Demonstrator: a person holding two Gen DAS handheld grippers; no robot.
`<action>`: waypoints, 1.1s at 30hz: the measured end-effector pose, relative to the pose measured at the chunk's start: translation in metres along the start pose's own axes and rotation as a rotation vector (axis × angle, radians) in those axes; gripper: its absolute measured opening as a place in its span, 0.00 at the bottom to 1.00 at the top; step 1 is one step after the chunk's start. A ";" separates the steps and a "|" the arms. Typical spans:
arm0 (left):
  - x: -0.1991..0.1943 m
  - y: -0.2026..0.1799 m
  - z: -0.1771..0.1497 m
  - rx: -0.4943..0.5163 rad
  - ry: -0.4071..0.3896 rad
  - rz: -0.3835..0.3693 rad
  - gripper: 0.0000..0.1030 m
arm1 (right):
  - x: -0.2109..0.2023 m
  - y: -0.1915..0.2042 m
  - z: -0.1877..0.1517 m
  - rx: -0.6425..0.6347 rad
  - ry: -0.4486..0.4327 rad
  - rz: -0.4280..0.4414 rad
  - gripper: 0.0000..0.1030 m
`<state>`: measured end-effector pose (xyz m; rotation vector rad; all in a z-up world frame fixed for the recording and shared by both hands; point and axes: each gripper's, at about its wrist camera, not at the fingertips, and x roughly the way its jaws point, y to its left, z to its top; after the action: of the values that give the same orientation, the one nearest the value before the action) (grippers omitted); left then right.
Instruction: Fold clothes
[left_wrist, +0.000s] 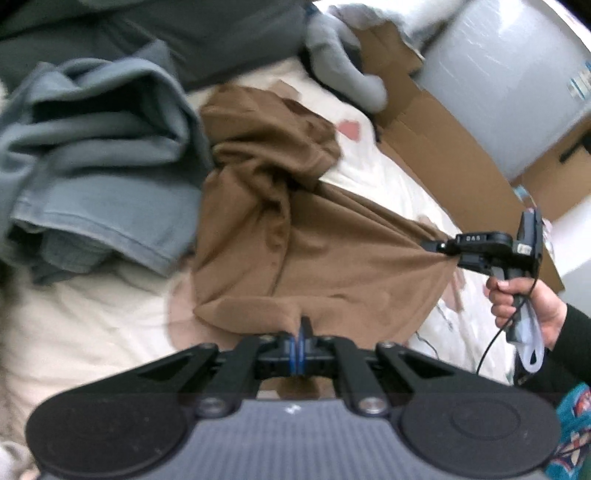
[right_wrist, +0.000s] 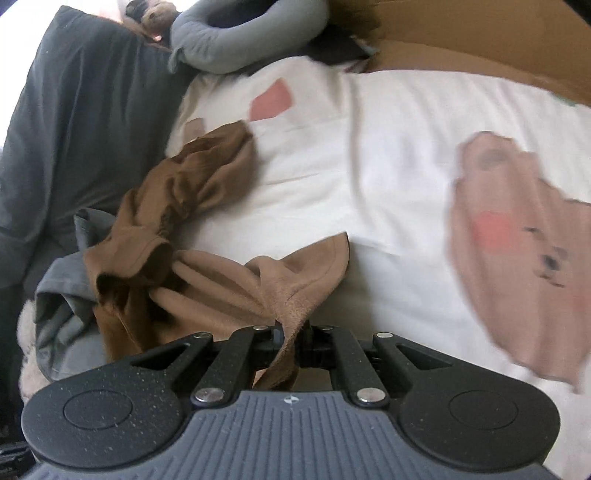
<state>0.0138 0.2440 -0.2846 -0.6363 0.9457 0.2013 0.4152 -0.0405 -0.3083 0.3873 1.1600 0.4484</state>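
The brown garment is pinched at two edges by the closed left hand-held gripper and right hand-held gripper over the bed.

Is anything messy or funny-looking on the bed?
Yes. The brown shirt is bunched and twisted, not flat; both grippers, left and right, pinch its edge. The blue-grey clothes beside it lie in a crumpled heap. A cardboard box sits at the bed's far edge, odd for a bed.
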 end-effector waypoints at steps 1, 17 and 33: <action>0.006 -0.004 -0.002 0.005 0.015 -0.012 0.02 | -0.007 -0.007 -0.002 0.007 -0.005 -0.008 0.00; 0.064 -0.055 0.017 0.130 0.078 0.054 0.70 | -0.129 -0.118 -0.074 0.190 -0.171 -0.141 0.00; 0.167 -0.067 0.039 0.049 0.018 0.078 0.84 | -0.191 -0.159 -0.127 0.335 -0.258 -0.201 0.00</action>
<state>0.1667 0.1955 -0.3748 -0.5579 0.9907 0.2415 0.2557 -0.2684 -0.2851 0.5940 1.0084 0.0230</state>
